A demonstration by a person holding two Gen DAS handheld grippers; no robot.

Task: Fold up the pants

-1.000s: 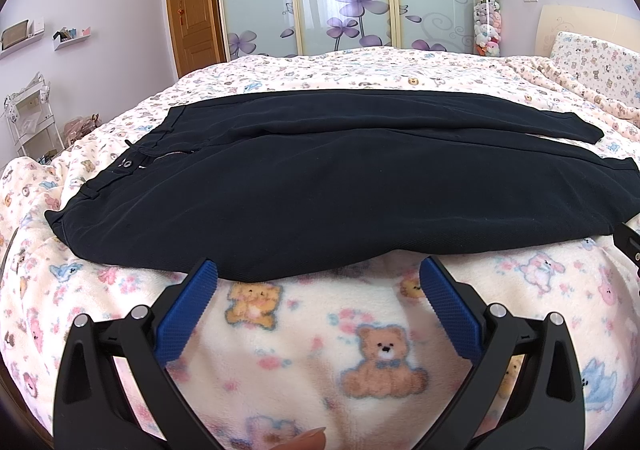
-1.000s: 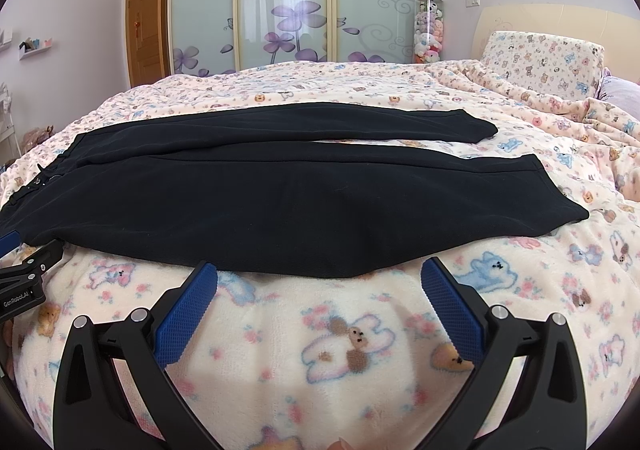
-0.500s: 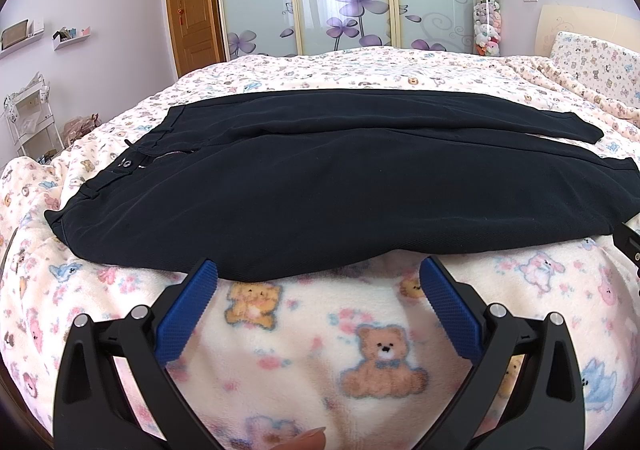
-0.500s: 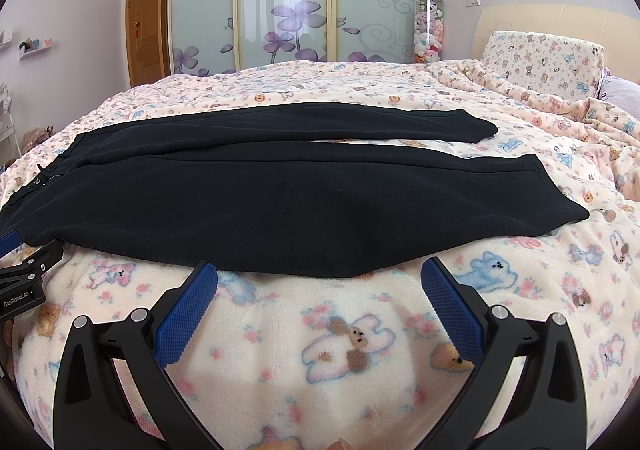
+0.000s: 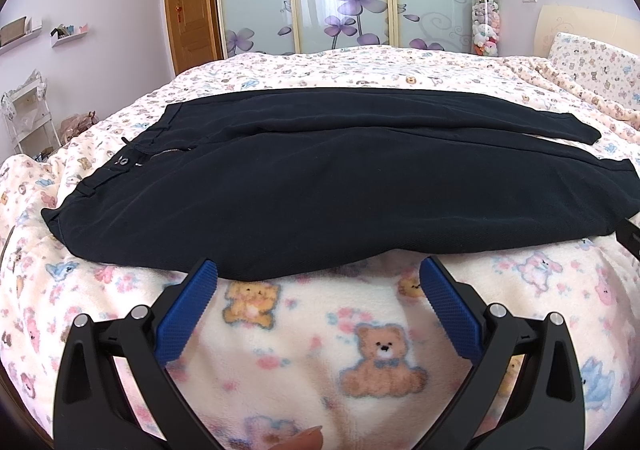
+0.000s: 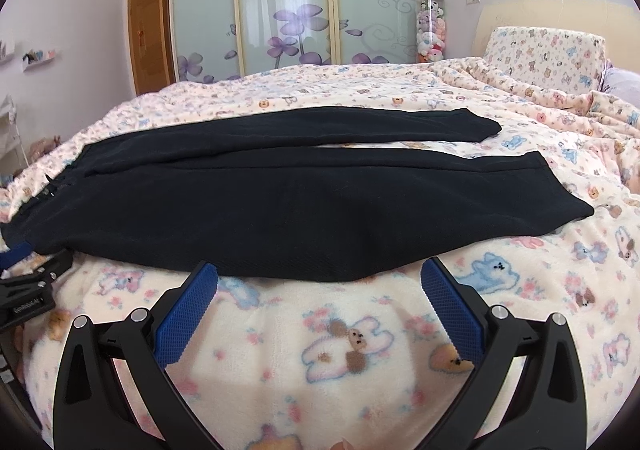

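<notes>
- The pants (image 5: 340, 186) are dark navy, matte, of a finely woven cloth, and lie flat and unfolded across the bed (image 5: 360, 350), the waistband toward the left and the 2 legs running to the right.
- The waistband shows a belt loop, a small button and a short glint of zipper teeth near the left end.
- In the right wrist view the pants (image 6: 280, 202) show 2 long tapered legs, with a narrow wedge of blanket between them toward the squared hems.
- The bed is covered by a fluffy cream fleece blanket printed with teddy bears, rabbits and small pink flowers.
- The left gripper (image 5: 318, 282) has its fingers spread wide and holds nothing; the tips hover just at the near edge of the pants, over the blanket.
- The right gripper (image 6: 319, 280) is likewise spread wide and empty, its tips at the same near edge of the cloth.
- Each finger is black, rigid and angular, with a blue pad (image 5: 188, 314) of knurled, diamond-grid texture and round silver pivot bolts.
- Frosted glass wardrobe doors (image 6: 288, 2) with purple flower motifs stand behind the bed.
</notes>
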